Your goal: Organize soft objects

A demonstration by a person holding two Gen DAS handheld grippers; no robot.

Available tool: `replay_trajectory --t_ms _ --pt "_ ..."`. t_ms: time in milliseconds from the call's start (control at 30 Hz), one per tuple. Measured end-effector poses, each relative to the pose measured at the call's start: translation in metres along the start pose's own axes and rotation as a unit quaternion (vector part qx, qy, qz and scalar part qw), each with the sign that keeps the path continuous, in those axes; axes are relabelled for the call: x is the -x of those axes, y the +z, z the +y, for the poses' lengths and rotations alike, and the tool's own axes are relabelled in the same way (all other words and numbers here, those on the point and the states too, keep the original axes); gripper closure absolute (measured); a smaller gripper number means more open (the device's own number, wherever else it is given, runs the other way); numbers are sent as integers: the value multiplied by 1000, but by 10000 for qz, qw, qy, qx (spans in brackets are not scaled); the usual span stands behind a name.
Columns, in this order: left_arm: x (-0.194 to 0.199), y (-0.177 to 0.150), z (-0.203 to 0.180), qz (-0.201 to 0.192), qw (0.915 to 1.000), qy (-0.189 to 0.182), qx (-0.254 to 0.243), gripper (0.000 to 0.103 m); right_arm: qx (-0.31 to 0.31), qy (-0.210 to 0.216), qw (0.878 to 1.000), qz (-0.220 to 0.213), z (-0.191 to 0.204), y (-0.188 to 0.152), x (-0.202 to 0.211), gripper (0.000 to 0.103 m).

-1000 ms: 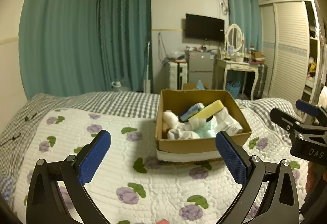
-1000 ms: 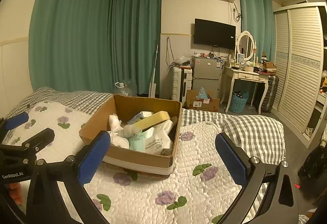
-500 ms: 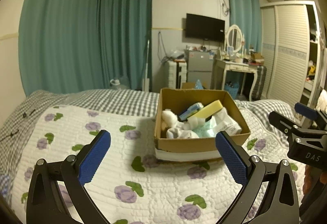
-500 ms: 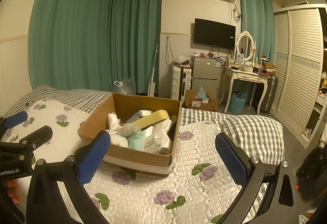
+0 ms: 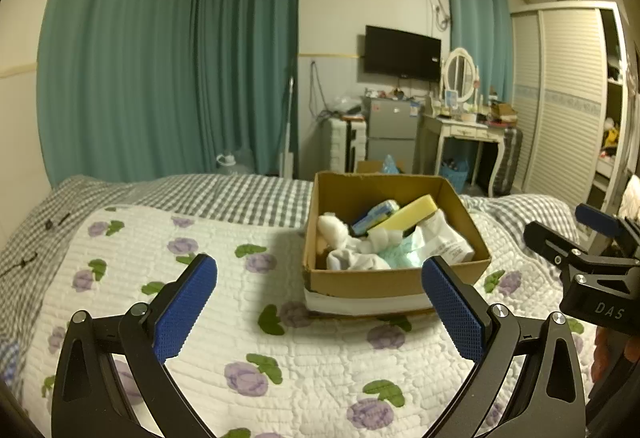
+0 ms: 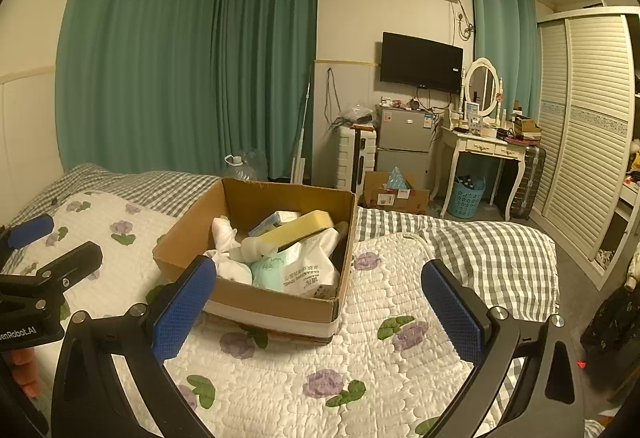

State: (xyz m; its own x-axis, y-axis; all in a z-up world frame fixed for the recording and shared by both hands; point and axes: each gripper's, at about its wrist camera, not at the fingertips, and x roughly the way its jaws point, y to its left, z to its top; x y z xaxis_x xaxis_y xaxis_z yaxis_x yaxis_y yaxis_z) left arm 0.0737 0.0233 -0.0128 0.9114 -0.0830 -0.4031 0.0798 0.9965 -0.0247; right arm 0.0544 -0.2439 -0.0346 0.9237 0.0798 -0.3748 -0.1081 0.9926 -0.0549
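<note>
The cardboard box (image 5: 394, 270) sat on the flower-print quilt (image 5: 224, 322) of the bed, filled with a yellow sponge (image 5: 408, 214), white socks (image 5: 352, 258) and a white plastic bag (image 6: 308, 270). The left gripper (image 5: 320, 302) and the right gripper (image 6: 320, 302) were both held above the quilt short of the box, jaws spread wide apart and holding nothing.

Black claws (image 5: 318, 308), blue textured pads (image 5: 186, 308)
</note>
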Motion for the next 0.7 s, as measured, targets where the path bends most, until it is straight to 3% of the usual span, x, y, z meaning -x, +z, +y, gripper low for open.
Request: replay_trajectory --t_ms 700 --pt "0 0 1 -3 10000 6 -6 0 12 17 10000 37 1 -1 -2 0"
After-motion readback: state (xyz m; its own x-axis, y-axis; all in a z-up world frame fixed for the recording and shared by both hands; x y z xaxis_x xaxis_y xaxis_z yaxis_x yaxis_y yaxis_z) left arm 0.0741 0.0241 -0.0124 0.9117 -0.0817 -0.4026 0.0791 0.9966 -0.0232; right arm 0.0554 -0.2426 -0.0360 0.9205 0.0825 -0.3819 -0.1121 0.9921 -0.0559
